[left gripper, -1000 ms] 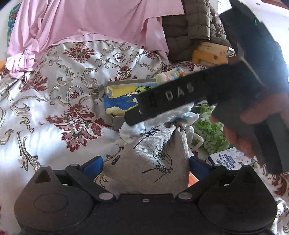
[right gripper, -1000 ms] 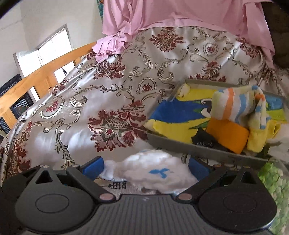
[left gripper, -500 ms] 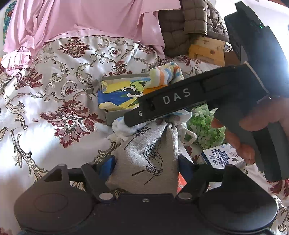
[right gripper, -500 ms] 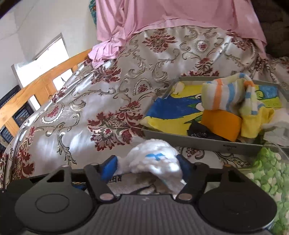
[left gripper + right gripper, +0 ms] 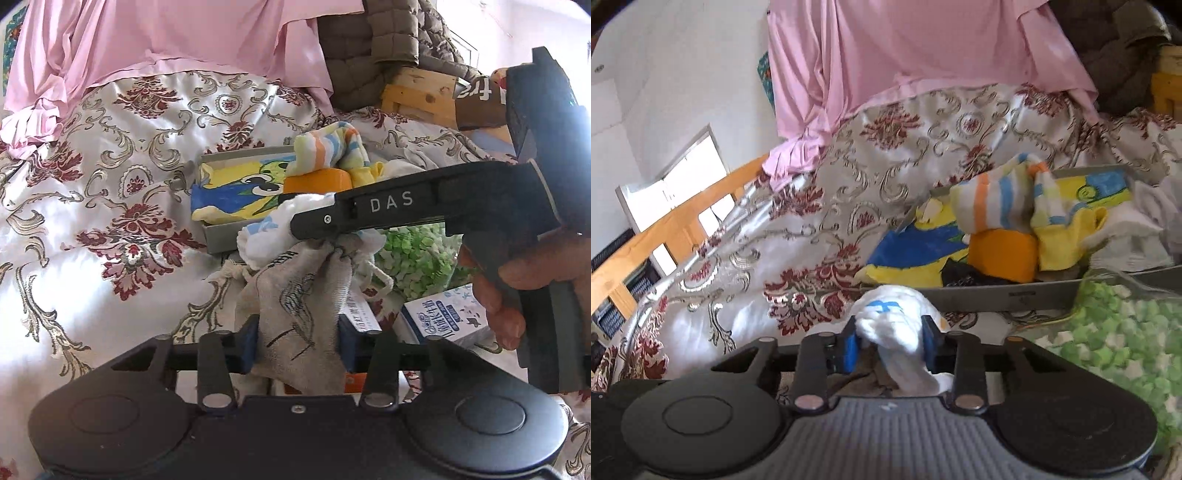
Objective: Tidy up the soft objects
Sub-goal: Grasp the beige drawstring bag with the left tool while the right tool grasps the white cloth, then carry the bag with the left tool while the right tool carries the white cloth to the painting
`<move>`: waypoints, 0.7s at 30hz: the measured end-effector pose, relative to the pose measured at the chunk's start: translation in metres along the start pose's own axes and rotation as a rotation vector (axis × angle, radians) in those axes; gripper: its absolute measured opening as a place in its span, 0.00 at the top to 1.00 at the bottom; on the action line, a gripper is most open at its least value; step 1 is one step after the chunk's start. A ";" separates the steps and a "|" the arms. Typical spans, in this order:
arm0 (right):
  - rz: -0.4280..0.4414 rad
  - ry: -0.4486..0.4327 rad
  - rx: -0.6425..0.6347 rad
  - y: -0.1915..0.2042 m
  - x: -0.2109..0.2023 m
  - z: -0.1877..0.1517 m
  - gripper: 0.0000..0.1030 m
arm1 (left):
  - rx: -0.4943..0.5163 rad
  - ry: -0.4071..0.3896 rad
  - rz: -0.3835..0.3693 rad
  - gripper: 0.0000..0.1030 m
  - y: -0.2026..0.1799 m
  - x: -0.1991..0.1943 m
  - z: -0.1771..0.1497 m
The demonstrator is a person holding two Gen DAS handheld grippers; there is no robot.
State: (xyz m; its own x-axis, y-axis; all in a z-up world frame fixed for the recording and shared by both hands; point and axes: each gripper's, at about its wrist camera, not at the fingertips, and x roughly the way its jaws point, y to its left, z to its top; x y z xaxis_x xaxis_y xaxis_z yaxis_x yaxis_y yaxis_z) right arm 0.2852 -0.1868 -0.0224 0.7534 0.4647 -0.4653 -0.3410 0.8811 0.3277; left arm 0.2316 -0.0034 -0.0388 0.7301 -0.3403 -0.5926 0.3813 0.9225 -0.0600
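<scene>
A grey drawstring pouch with line drawings stands between the blue pads of my left gripper; its jaws are closing and press on the pouch's sides. A white sock with a blue mark sticks out of the pouch mouth. My right gripper comes in from the right in the left wrist view. Its jaws are closing and pinch the white sock. Behind lies a grey tray with a striped sock, an orange roll and a yellow-blue cloth.
A floral bedspread covers the bed, with a pink sheet at the back. A bag of green pieces and a small white carton lie to the right. A wooden bed rail runs at the left. A brown quilted garment lies behind.
Both grippers have closed in from wide: the left onto the pouch, the right onto the white sock. The right gripper has shifted and rolled, and the sock now bulges up between its pads.
</scene>
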 end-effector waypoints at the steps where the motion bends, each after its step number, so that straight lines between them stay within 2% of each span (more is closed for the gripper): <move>1: 0.000 -0.014 0.000 -0.002 -0.005 -0.001 0.69 | 0.003 -0.001 0.005 0.60 -0.002 0.000 0.000; 7: -0.015 -0.086 -0.071 -0.005 -0.037 -0.009 0.71 | 0.033 -0.013 0.039 0.69 -0.015 -0.002 0.003; 10: -0.025 -0.120 -0.094 -0.004 -0.053 -0.012 0.71 | 0.078 -0.021 0.065 0.73 -0.028 -0.005 0.006; 17: -0.052 -0.216 -0.084 -0.018 -0.087 -0.008 0.71 | 0.154 -0.067 0.096 0.82 -0.063 -0.021 0.015; 21: -0.079 -0.260 -0.090 -0.029 -0.102 -0.002 0.71 | 0.182 -0.078 0.112 0.82 -0.087 -0.028 0.020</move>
State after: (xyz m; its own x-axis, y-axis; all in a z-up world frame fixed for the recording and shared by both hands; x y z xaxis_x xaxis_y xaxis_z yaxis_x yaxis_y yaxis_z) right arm 0.2166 -0.2597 0.0139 0.8946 0.3664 -0.2558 -0.3154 0.9232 0.2195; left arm 0.1893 -0.0773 -0.0008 0.8128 -0.2570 -0.5229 0.3860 0.9097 0.1529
